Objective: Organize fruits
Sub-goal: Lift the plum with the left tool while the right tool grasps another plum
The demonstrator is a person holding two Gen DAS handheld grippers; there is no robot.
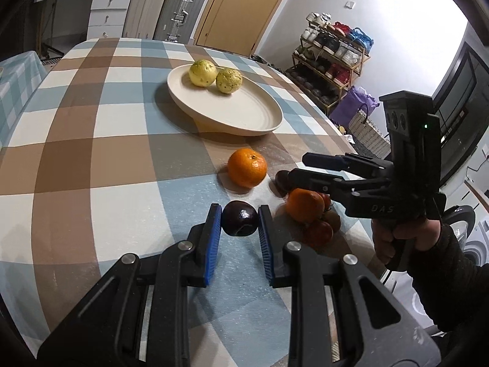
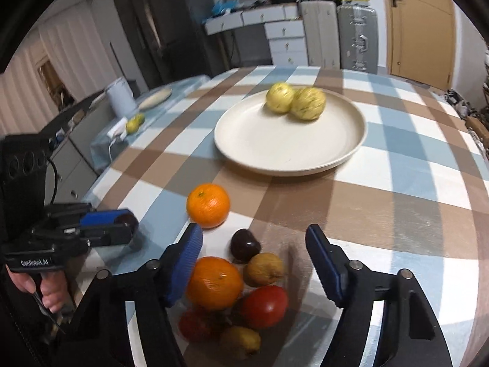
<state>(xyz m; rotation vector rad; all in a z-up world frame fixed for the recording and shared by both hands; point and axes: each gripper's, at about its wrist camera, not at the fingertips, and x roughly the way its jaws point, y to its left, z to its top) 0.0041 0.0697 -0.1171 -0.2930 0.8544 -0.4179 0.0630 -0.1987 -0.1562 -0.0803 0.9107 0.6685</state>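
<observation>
My left gripper (image 1: 240,218) has its blue pads on both sides of a dark purple fruit (image 1: 239,218) on the table; it also shows in the right wrist view (image 2: 128,220). My right gripper (image 2: 253,241) is open above a pile of fruit: an orange (image 2: 214,283), a red tomato (image 2: 265,305), a brownish fruit (image 2: 264,269), a second dark fruit (image 2: 244,245). A loose orange (image 1: 247,167) lies nearer the cream plate (image 1: 244,116), which holds two yellow-green fruits (image 1: 201,72).
The checked tablecloth (image 1: 91,153) covers a round table. A shoe rack (image 1: 333,58), suitcases (image 1: 180,9) and a door stand behind it. A side counter with a white pot (image 2: 119,96) is to the left in the right wrist view.
</observation>
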